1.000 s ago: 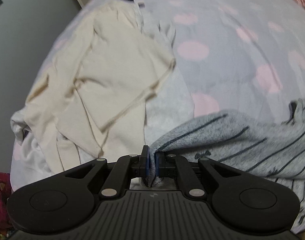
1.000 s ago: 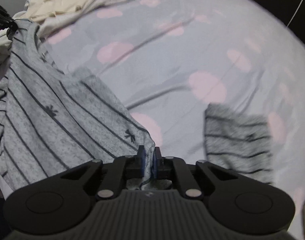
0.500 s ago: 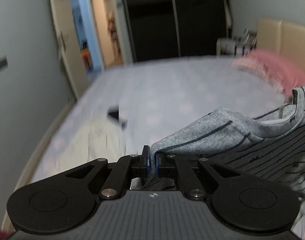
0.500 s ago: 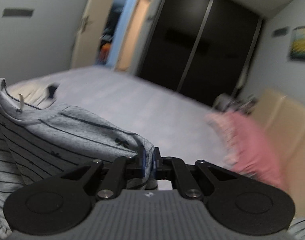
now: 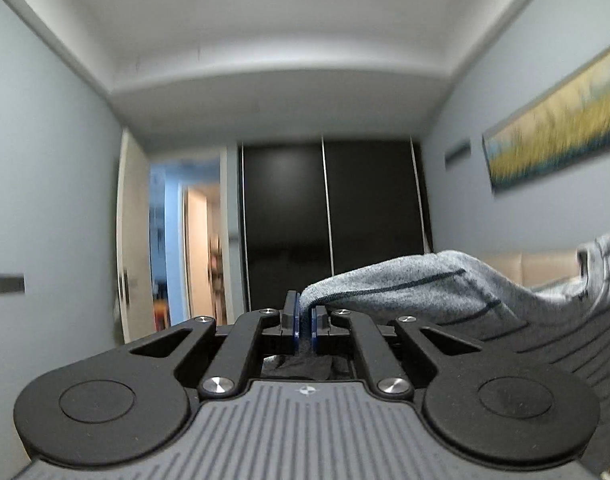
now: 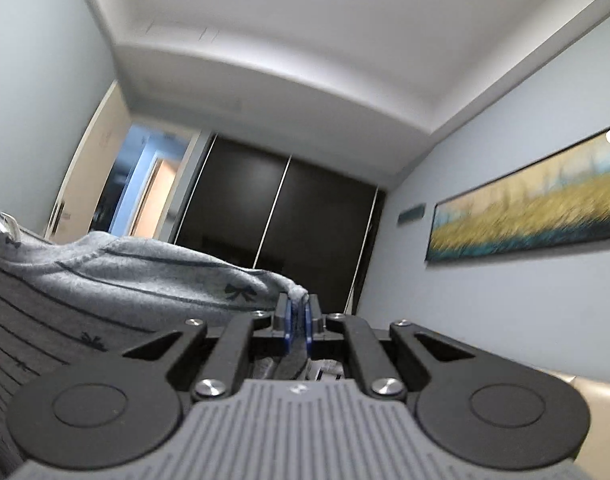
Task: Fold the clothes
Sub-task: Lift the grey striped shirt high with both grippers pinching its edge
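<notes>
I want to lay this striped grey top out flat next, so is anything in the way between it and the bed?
That cannot be told: neither view shows the bed. Both cameras look across at the wardrobe. The left gripper and right gripper are each shut on a corner of the striped grey top, which spans between them.

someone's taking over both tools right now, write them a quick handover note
Left tool: shut on one edge of the grey striped top, cloth pinched between the blue pads.
Right tool: shut on the opposite edge of the same top.
Where things are: the top hangs between the two tools, held up in the air; both cameras point roughly level at the dark wardrobe doors and the ceiling. The bed is out of view.
Done: top gripped at two points and raised clear.
Left: lay it down flat and make the folds; no fold shows yet. Whether other clothes wait cannot be told from these views.
</notes>
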A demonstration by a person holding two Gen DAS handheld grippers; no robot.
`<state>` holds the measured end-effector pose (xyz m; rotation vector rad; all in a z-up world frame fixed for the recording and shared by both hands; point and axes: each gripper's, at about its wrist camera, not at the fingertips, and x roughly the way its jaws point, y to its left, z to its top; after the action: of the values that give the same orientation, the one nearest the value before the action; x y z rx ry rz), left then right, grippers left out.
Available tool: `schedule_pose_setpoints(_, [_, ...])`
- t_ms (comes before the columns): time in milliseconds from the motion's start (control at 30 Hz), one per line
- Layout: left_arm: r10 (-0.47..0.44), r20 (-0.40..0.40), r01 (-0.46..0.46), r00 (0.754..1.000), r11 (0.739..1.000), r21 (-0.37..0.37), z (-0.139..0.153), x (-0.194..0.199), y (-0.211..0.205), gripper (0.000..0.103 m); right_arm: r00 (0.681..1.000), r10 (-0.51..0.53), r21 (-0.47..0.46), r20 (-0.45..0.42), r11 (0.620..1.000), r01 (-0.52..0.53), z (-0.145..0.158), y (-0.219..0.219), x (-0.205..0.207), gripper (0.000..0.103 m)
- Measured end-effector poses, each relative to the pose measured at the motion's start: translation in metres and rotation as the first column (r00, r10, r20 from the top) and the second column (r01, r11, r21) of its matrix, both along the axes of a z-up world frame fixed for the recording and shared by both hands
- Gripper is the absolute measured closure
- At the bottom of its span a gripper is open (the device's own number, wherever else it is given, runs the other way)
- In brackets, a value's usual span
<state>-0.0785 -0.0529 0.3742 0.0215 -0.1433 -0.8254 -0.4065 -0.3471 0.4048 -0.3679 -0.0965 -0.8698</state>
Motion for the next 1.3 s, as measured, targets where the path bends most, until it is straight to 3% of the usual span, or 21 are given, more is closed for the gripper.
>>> schedule_pose_setpoints(133, [-0.003,0.059,0.007,0.998,0.998,-0.069,0.017,-0.024,0.024,0.100,0.998,-0.006,-0.067,0.070,0.998,0.011,0.014,0.028,-0.026,0.096])
schedule_pose_setpoints(300, [0.013,0.092,-0.005,0.996,0.997,-0.081,0.027,-0.029,0.025,0.100,0.992,0.038,-0.089,0.122,0.996,-0.027,0.022,0.047,-0.041,0.096])
schedule_pose_setpoints(433, [0.021,0.061,-0.018,0.998,0.999,-0.051,0.021,-0.021,0.010,0.100,0.993,0.038,-0.091,0.110,0.995,-0.028,0.017,0.047,-0.032,0.096])
schedule_pose_setpoints(533, [0.025,0.008,-0.025,1.000,0.999,0.024,0.006,0.001,-0.012,0.100,0.997,0.031,-0.033,0.075,0.999,-0.028,0.004,0.028,-0.018,0.096])
schedule_pose_setpoints(700, [0.063,-0.118,-0.036,0.991,0.974,0.223,-0.053,0.056,-0.068,0.100,0.999,0.026,0.115,-0.041,0.993,-0.021,-0.047,-0.027,0.041,0.096])
schedule_pose_setpoints(800, [0.117,-0.177,-0.050,0.977,0.938,0.344,-0.106,0.092,-0.104,0.100,0.990,0.047,0.246,-0.132,0.969,-0.013,-0.091,-0.073,0.084,0.096])
schedule_pose_setpoints(933, [0.176,-0.213,-0.056,0.961,0.878,0.476,-0.176,0.134,-0.147,0.100,0.955,0.064,0.339,-0.289,0.940,0.039,-0.160,-0.121,0.146,0.096])
schedule_pose_setpoints(1100, [0.210,-0.262,-0.024,0.942,0.821,0.570,-0.238,0.175,-0.195,0.099,0.904,0.081,0.414,-0.421,0.903,0.112,-0.233,-0.179,0.212,0.096])
schedule_pose_setpoints(1300, [0.253,-0.277,-0.007,0.927,0.751,0.661,-0.308,0.220,-0.246,0.100,0.862,0.070,0.454,-0.502,0.869,0.194,-0.302,-0.230,0.269,0.095])
